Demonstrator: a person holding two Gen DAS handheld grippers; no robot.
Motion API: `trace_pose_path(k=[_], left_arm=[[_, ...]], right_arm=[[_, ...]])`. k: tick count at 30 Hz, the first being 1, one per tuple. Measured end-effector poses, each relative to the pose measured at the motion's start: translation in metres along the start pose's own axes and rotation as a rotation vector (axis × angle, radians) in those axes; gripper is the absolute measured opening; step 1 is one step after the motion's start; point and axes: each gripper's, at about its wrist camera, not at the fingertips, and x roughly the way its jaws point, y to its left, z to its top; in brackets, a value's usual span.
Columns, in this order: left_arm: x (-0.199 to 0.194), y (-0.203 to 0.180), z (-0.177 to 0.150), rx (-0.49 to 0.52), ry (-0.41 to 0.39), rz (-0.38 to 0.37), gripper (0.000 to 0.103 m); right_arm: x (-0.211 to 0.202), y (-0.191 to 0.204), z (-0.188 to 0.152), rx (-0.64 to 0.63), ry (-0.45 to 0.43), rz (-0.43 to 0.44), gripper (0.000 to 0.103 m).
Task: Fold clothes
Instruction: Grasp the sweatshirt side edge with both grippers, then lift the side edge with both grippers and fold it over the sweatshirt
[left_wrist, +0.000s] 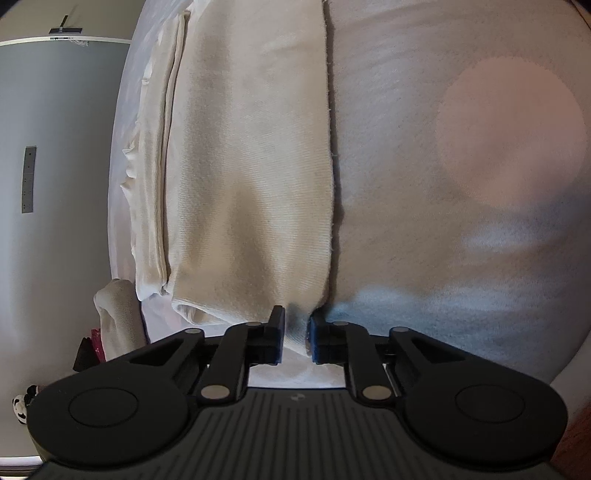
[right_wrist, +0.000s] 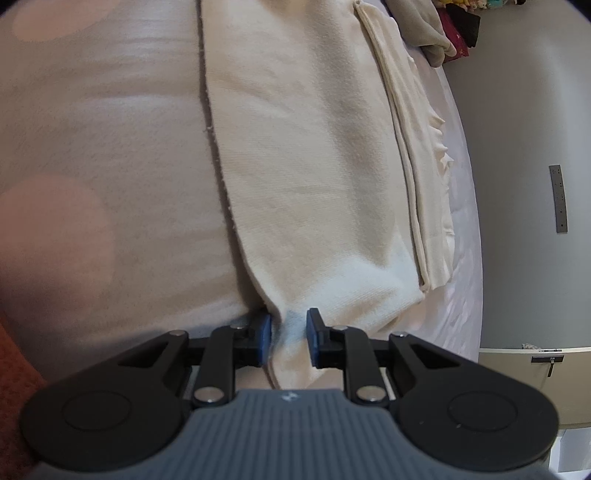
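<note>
A cream knit garment (left_wrist: 251, 166) lies folded in a long band on a white bed cover (left_wrist: 424, 184). Its thin folded layers stick out along the left side in the left wrist view. My left gripper (left_wrist: 297, 339) is shut on the near corner of the garment, cloth pinched between the blue pads (left_wrist: 280, 343). In the right wrist view the same garment (right_wrist: 314, 166) runs away from me, and my right gripper (right_wrist: 288, 339) is shut on its other near corner, cloth bunched between the blue pads (right_wrist: 312, 341).
The bed cover (right_wrist: 110, 166) has pale pink round spots (left_wrist: 509, 133). A grey wall (left_wrist: 55, 184) with a socket strip stands beyond the bed edge. A pile of other clothes (right_wrist: 443, 33) lies at the bed's far end. A small panda toy (left_wrist: 22, 404) sits low left.
</note>
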Motion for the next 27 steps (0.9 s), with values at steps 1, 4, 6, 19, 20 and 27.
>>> trace_pose_path(k=[1, 4, 6, 19, 20, 27], left_arm=[[0.001, 0.002, 0.000, -0.009, -0.002, -0.003, 0.004], [0.002, 0.009, 0.001, -0.037, -0.003, -0.007, 0.002], [0.001, 0.015, 0.000, -0.065, -0.012, -0.009, 0.002], [-0.077, 0.155, -0.034, -0.591, -0.174, 0.057, 0.001], [-0.082, 0.164, -0.035, -0.611, -0.183, 0.052, 0.001], [-0.090, 0.203, -0.031, -0.628, -0.173, 0.073, 0.001]], right_arm=[[0.001, 0.000, 0.001, -0.008, 0.001, 0.003, 0.018], [-0.002, -0.005, -0.002, 0.011, -0.004, -0.013, 0.005], [-0.004, -0.009, -0.004, 0.024, -0.007, -0.024, 0.004], [-0.092, -0.086, -0.015, 0.297, -0.162, -0.325, 0.004], [-0.102, -0.093, -0.014, 0.306, -0.168, -0.342, 0.004], [-0.120, -0.140, -0.005, 0.284, -0.181, -0.401, 0.004]])
